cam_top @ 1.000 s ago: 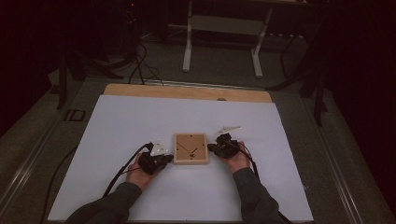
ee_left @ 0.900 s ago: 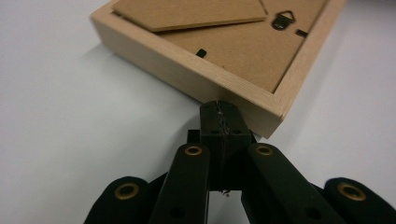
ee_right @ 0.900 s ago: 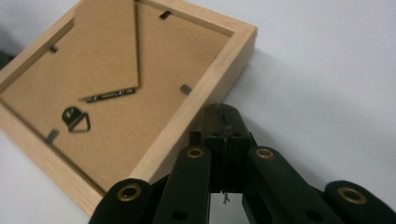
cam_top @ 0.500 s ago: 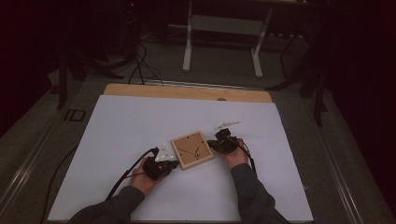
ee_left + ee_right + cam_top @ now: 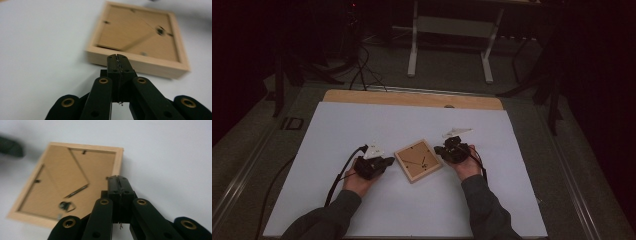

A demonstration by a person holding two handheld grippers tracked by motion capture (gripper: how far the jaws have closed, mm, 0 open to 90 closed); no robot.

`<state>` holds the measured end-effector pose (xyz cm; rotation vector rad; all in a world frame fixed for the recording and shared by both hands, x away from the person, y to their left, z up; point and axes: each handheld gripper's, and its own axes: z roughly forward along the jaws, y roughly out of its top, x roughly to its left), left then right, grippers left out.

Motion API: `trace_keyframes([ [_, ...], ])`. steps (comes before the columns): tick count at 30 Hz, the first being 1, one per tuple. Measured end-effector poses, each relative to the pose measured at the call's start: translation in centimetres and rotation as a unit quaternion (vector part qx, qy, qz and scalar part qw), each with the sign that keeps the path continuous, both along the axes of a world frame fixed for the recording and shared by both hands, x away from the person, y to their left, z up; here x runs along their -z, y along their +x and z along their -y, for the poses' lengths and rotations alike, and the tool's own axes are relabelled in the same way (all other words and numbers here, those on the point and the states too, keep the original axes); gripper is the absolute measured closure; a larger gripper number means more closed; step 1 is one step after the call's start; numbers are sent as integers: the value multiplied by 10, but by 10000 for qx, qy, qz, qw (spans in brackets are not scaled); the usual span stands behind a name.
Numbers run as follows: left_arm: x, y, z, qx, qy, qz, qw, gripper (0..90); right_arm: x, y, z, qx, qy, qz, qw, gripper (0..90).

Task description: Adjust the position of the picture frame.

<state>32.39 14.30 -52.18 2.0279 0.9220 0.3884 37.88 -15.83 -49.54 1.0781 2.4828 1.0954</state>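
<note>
A small wooden picture frame [image 5: 418, 161] lies back-up on the white table top [image 5: 412, 125], turned at an angle. Its brown backing board with a stand leg and small clips shows in the left gripper view [image 5: 140, 37] and the right gripper view [image 5: 67, 182]. My left gripper [image 5: 384, 163] is shut and empty, just left of the frame, its tips [image 5: 117, 58] close to the frame's side. My right gripper [image 5: 443, 150] is shut and empty at the frame's right corner, its tips [image 5: 117, 180] over the frame's edge.
The white sheet covers a wooden table whose far edge [image 5: 412, 98] shows bare wood. Black cables [image 5: 343, 172] trail from the grippers. Beyond the table stand a white desk frame [image 5: 449, 45] and dark floor with cords.
The frame has turned from square to an angle on the table. My left hand has drawn back toward the near left, away from the frame. My right hand has stayed beside the frame's right corner.
</note>
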Motion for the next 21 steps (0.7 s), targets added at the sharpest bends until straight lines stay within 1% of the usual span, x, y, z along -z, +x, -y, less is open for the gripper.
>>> trace_keyframes([
  [1, -1, 5, -4, -108, -73, 6, 9999, 900, -1, -2, 1, -18, -2, 8, 10000, 900],
  [3, -1, 11, -8, -217, -149, 9, 9997, 900, -2, -8, 3, -97, -29, 41, 9999, 900],
  [4, -1, 15, -10, -285, -124, 7, 9995, 900, -2, -11, 4, -121, -23, 59, 9999, 900],
  [5, 0, 18, -11, -324, -120, 11, 9994, 900, -1, -14, 5, -138, -23, 43, 9999, 900],
  [7, 0, 24, -12, -375, -188, -16, 9991, 900, 1, -21, 6, -195, -99, 116, 9997, 900],
  [8, 0, 27, -12, -395, -216, -8, 9990, 900, 2, -25, 7, -211, -72, 107, 9997, 900],
  [11, 1, 34, -10, -435, -145, 5, 9989, 900, 5, -34, 11, -256, -40, 127, 9996, 900],
  [12, 1, 34, -10, -435, -145, 5, 9989, 900, 5, -34, 11, -256, -40, 127, 9996, 900],
  [14, 1, 40, -8, -479, -167, -29, 9987, 900, 9, -42, 16, -255, -17, 106, 9996, 900],
  [18, 2, 46, -5, -464, -183, -75, 9987, 900, 13, -48, 20, -278, -18, 33, 9996, 900],
  [19, 5, 49, -2, -405, -144, -123, 9990, 900, 14, -50, 21, -279, -9, 0, 9996, 900],
  [20, 6, 50, 0, -389, -176, -154, 9990, 900, 19, -54, 22, -315, -91, -49, 9995, 900],
  [21, 7, 51, 0, -353, -150, -185, 9991, 900, 21, -55, 21, -326, -124, -64, 9994, 900],
])
